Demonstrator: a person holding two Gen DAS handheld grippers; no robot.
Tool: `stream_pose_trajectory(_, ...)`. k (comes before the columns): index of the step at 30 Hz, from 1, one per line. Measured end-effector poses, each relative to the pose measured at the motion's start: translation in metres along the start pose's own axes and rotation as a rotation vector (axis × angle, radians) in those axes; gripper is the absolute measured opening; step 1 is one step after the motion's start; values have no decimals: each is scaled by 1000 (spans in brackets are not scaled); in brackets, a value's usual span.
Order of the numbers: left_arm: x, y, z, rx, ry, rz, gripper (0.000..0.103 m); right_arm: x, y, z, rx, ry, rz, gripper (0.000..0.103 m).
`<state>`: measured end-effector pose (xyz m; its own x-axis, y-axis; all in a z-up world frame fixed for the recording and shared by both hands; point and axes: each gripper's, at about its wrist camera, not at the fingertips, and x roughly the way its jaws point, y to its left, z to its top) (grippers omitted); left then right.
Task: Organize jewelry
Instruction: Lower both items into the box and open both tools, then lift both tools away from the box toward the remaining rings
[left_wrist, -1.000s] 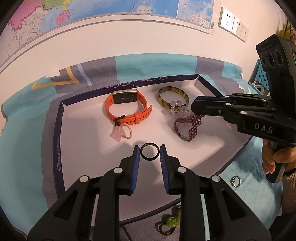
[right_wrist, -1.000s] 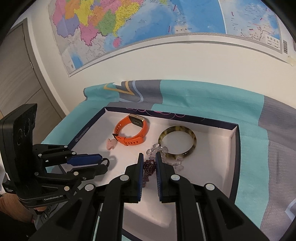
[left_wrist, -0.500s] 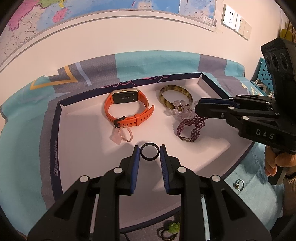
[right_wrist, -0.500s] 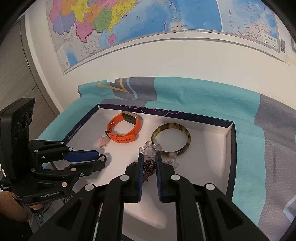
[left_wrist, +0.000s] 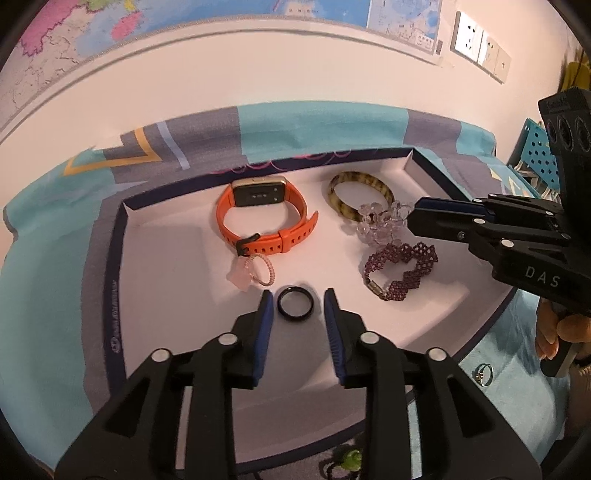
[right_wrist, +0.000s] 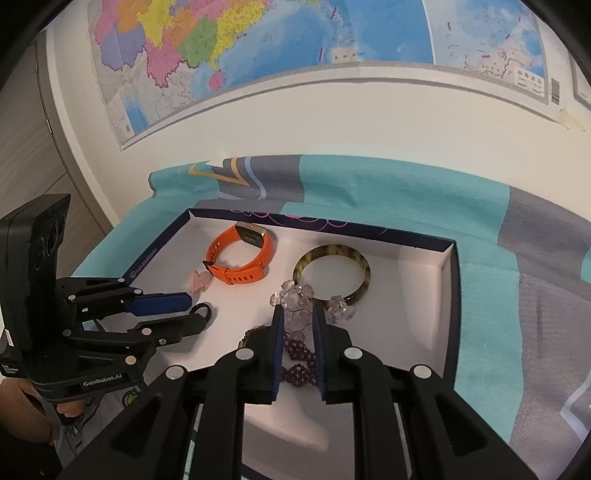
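A white tray (left_wrist: 177, 295) with a dark blue rim holds an orange watch (left_wrist: 266, 225), a tortoiseshell bangle (left_wrist: 360, 195), a clear crystal bracelet (left_wrist: 380, 221), a purple beaded bracelet (left_wrist: 400, 269), a pink ring with a charm (left_wrist: 255, 271) and a black ring (left_wrist: 295, 303). My left gripper (left_wrist: 297, 301) is open, and the black ring lies free on the tray between its fingers. My right gripper (right_wrist: 298, 315) is open a little and empty, above the purple bracelet (right_wrist: 295, 354) and the crystal bracelet (right_wrist: 295, 301).
The tray sits on a teal and grey cloth (right_wrist: 406, 199) against a white wall with a map. A small ring (left_wrist: 484, 373) lies on the cloth right of the tray. A green beaded piece (left_wrist: 347, 461) lies on the cloth in front of the tray.
My left gripper has opened and let go of the black ring, which now lies on the tray. My right gripper has opened slightly and drawn back a little.
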<state>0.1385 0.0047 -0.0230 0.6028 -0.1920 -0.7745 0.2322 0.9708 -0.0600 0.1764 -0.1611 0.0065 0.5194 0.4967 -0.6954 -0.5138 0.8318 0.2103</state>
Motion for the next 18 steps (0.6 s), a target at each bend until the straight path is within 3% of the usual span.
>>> stream_pose_trajectory(10,-47,7,-13,-14,-116,4,50,-24,4,-9,10,-24,19,27)
stream_pose_trajectory(18,-86,5,-42,7,-187,-5,54,-54,18,-23,-10,-55,51,36)
